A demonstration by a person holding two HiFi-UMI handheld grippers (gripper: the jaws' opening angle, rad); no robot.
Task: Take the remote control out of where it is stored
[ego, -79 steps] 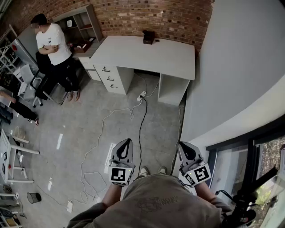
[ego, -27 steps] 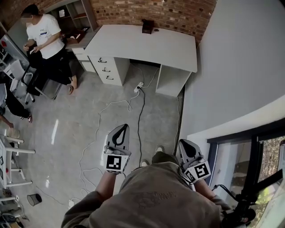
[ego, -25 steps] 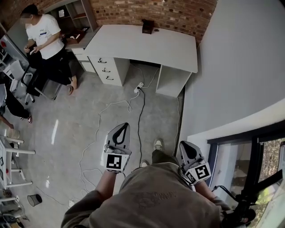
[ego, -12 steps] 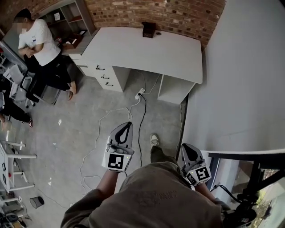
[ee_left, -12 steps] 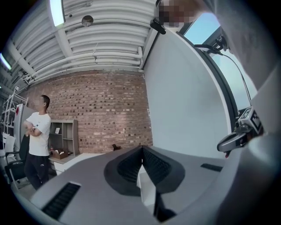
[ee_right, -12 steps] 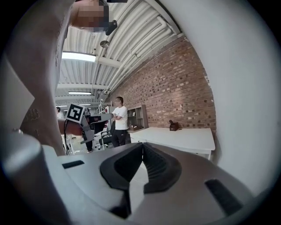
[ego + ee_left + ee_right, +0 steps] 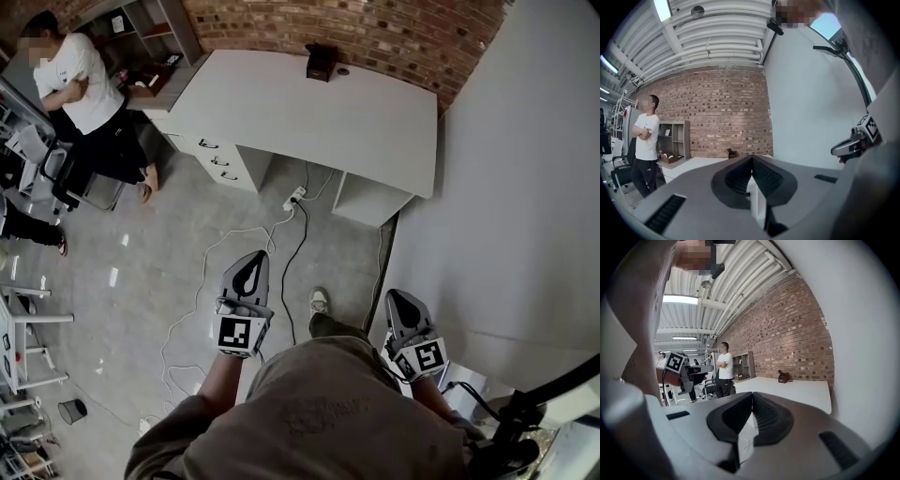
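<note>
No remote control shows in any view. A white desk [image 7: 309, 112] stands against the brick wall ahead, with a drawer unit [image 7: 217, 161] under its left end and a small dark box [image 7: 321, 62] at its back edge. My left gripper [image 7: 254, 257] and right gripper [image 7: 397, 296] are held out in front of the person's body, over the floor and well short of the desk. Both point level toward it. The left gripper [image 7: 751, 157] has its jaws together with nothing between them. So has the right gripper [image 7: 752, 393]. The dark box [image 7: 783, 377] appears beyond them.
Cables [image 7: 298, 234] and a power strip [image 7: 295, 198] lie on the grey floor between me and the desk. A person [image 7: 70, 70] stands by an open shelf unit [image 7: 150, 37] at far left. A grey wall [image 7: 525, 187] runs along the right.
Both grippers have been carried forward toward the desk, which now looks closer and larger. Their jaws have stayed together. The person at left has barely shifted.
</note>
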